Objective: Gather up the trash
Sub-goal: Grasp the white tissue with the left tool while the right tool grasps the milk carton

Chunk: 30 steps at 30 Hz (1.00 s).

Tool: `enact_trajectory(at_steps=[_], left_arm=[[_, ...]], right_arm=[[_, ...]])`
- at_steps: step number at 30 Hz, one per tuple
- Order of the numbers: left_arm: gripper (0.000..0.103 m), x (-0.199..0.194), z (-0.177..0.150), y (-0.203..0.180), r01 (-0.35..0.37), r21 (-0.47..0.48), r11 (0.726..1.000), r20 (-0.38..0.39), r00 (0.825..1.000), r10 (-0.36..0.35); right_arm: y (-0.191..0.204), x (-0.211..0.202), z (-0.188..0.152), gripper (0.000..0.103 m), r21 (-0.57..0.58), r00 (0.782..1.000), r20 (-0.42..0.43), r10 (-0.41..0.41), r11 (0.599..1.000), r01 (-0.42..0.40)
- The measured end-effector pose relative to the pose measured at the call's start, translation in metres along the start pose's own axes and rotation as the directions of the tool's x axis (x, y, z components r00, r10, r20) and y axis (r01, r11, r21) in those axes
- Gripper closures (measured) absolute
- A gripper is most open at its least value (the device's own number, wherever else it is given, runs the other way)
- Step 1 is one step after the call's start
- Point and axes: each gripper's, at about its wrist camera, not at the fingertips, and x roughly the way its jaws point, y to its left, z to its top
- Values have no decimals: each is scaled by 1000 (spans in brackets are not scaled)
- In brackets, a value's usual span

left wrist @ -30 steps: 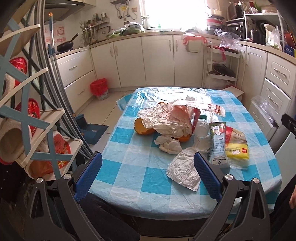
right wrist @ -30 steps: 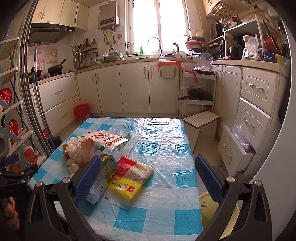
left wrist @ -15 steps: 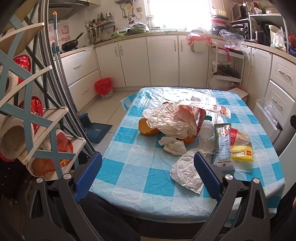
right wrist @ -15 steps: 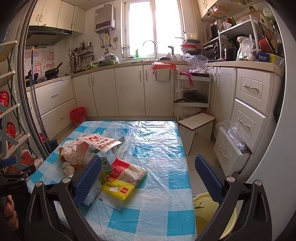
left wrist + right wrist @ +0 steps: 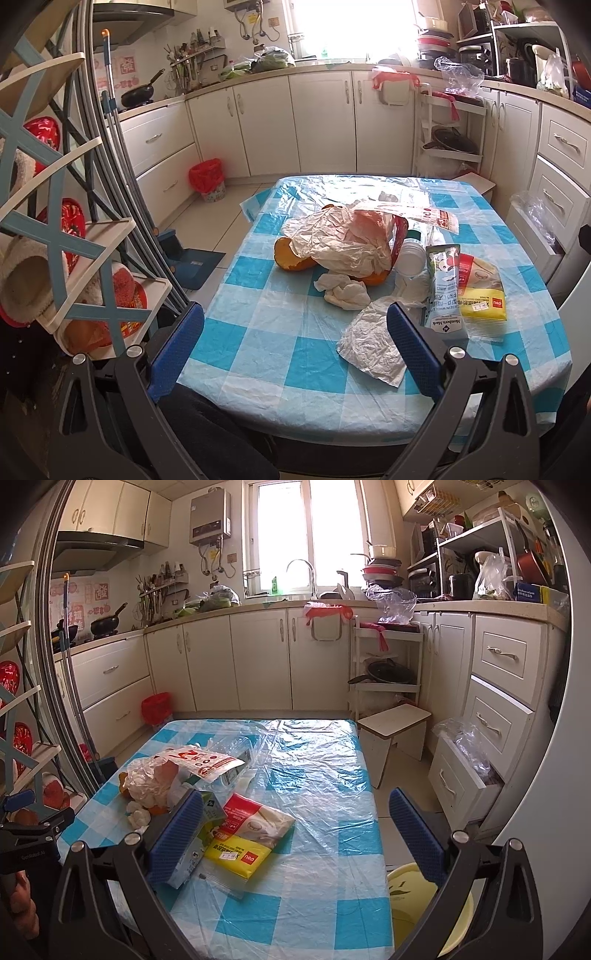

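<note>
Trash lies on the blue-checked table [image 5: 258, 332]: a crumpled plastic bag [image 5: 343, 240] over orange peel [image 5: 291, 256], a white tissue wad [image 5: 345, 293], crumpled white paper [image 5: 369, 343], a milk carton [image 5: 445, 291], a yellow packet [image 5: 482, 308]. The right wrist view shows the carton [image 5: 207, 827], the yellow packet [image 5: 236, 854] and the bag [image 5: 155, 775]. My left gripper [image 5: 295, 347] is open and empty over the table's near edge. My right gripper [image 5: 295, 834] is open and empty above the table's right part.
A yellow bucket [image 5: 424, 904] stands on the floor by the table's right near corner. A red-lined bin [image 5: 207, 180] stands by the cabinets. A shoe rack [image 5: 55, 240] and a dustpan [image 5: 192, 258] are left of the table. A stool [image 5: 393, 725] is beyond it.
Both grippers have drawn back and risen a little, so the table looks farther away. Both stay open. Nothing on the table has moved.
</note>
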Motion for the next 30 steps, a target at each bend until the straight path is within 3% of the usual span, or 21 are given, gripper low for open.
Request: enact_trajectory(at_steps=[30], left_arm=[[8,3,-2,-9,-2,36,999,-5,1000,2]], right_arm=[[-2,1,-2,6,-6,1000,-8,3,1000,-3]])
